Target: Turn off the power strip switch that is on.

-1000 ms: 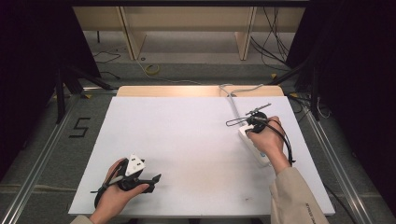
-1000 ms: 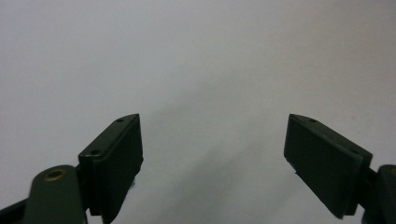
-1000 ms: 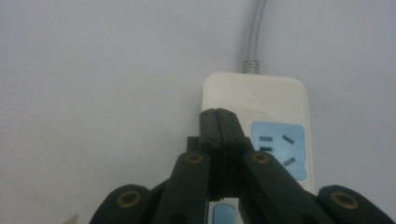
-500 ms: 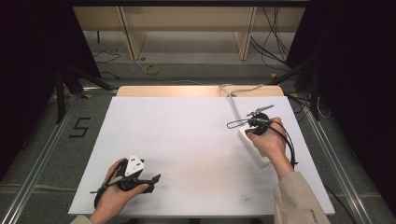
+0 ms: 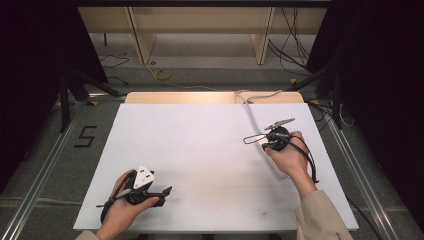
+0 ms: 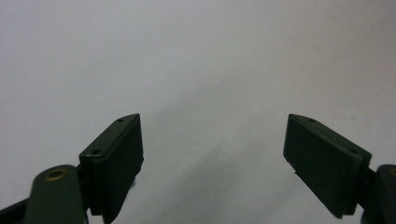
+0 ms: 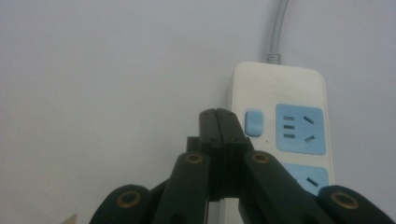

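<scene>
- High view: my right hand-held gripper [image 5: 276,141] sits at the right side of the white desk [image 5: 200,150], over the power strip [image 5: 272,162], whose grey cord [image 5: 248,107] runs off toward the far edge. Against half a second ago it has barely moved, perhaps a touch lower and nearer me. I judge I am settling over the strip's switch end, not travelling any more. My left hand-held gripper [image 5: 150,192] rests near the front edge, where it was a second ago, well apart from the strip. A "5" [image 5: 86,136] is marked on the floor to the left of the desk.
- Left gripper view: jaws wide apart, nothing between them, bare desk [image 6: 196,70] ahead.
- Right gripper view: my jaws are pressed together, holding nothing, tip just beside the small blue button [image 7: 254,122] at the cord end of the strip [image 7: 280,88], next to the first blue socket [image 7: 300,129]. I cannot tell whether the tip touches the casing. No brand or lettering is readable on the strip
</scene>
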